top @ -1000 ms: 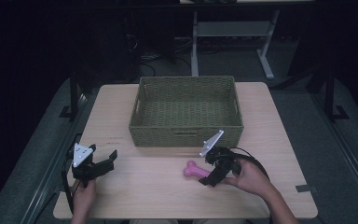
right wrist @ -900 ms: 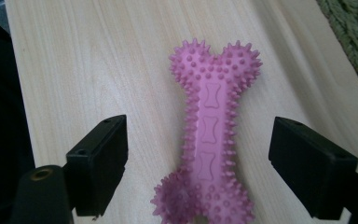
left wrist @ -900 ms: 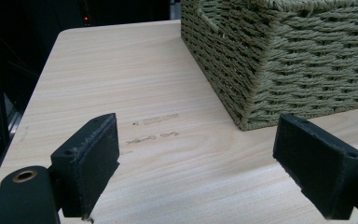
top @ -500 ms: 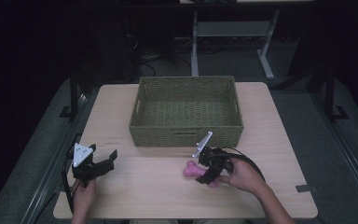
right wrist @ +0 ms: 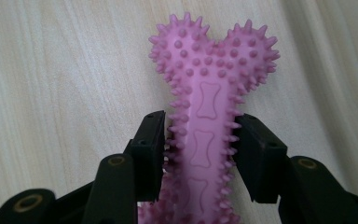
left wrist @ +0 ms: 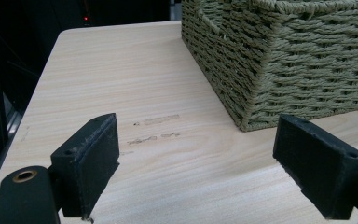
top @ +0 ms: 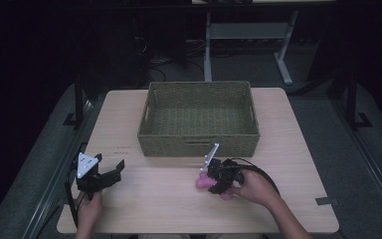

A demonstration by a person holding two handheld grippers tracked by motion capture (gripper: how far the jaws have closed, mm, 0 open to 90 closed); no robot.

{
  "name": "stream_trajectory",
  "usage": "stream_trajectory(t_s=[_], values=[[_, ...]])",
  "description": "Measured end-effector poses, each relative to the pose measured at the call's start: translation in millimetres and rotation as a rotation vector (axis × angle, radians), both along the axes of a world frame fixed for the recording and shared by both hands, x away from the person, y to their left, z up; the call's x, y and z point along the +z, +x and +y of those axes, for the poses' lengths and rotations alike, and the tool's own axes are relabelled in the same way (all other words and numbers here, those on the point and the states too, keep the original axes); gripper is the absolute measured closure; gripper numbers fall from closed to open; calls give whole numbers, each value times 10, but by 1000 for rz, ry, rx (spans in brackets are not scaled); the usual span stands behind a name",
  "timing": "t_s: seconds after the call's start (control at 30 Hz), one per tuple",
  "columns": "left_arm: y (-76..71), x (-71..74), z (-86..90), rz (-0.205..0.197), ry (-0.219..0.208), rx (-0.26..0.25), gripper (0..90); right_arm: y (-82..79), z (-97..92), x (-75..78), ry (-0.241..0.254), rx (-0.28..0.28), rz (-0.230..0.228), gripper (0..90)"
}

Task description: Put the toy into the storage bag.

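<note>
A pink spiky bone toy point(right wrist: 209, 88) lies on the light wooden table point(top: 154, 199), just in front of the woven basket point(top: 199, 144). My right gripper point(right wrist: 204, 140) straddles the toy's shaft; its jaws have just been closing and both pads now press on the spikes. From above, the right gripper point(top: 210, 183) covers most of the toy point(top: 199, 182), with a hand behind it. My left gripper point(top: 115, 170) rests at the table's front left, open and empty. In its own view the left gripper point(left wrist: 209, 158) points at a near corner of the basket point(left wrist: 298, 70).
The olive-green basket sits mid-table with nothing visible inside. Bare tabletop point(left wrist: 121, 70) stretches between the two grippers and to the basket's left. The table's left edge drops to a dark floor with frame legs; a desk frame point(top: 283, 64) stands beyond.
My right gripper moved left and down onto the pink bone, and its jaws closed around the shaft. The left gripper stayed where it was.
</note>
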State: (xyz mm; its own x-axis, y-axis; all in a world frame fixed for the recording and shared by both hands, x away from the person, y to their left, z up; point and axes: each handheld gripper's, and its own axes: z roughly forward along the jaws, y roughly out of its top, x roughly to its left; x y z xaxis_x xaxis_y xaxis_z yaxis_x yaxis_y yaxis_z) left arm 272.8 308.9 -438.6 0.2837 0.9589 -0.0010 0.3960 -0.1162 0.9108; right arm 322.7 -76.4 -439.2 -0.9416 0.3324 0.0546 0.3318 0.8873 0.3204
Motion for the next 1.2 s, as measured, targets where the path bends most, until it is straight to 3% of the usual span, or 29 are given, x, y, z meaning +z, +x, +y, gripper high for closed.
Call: stream_trajectory(t_s=[0.37, 0.57, 0.63, 0.83, 1.2], values=[[-6, 4, 15, 4, -6, 1, 138, 7, 14, 47, -38, 41, -2, 582], [-24, 14, 6, 0, -15, -4, 138, 30, -95, 164, 33, 49, 33, 582], [-10, 4, 7, 4, -15, -5, 139, 39, -119, 207, 33, 51, 26, 582], [15, -5, 6, 17, -28, -8, 139, 147, -232, 428, 107, 58, 54, 582], [22, -10, 4, 18, -28, -17, 139, 286, -355, 661, 132, 50, 46, 582]])
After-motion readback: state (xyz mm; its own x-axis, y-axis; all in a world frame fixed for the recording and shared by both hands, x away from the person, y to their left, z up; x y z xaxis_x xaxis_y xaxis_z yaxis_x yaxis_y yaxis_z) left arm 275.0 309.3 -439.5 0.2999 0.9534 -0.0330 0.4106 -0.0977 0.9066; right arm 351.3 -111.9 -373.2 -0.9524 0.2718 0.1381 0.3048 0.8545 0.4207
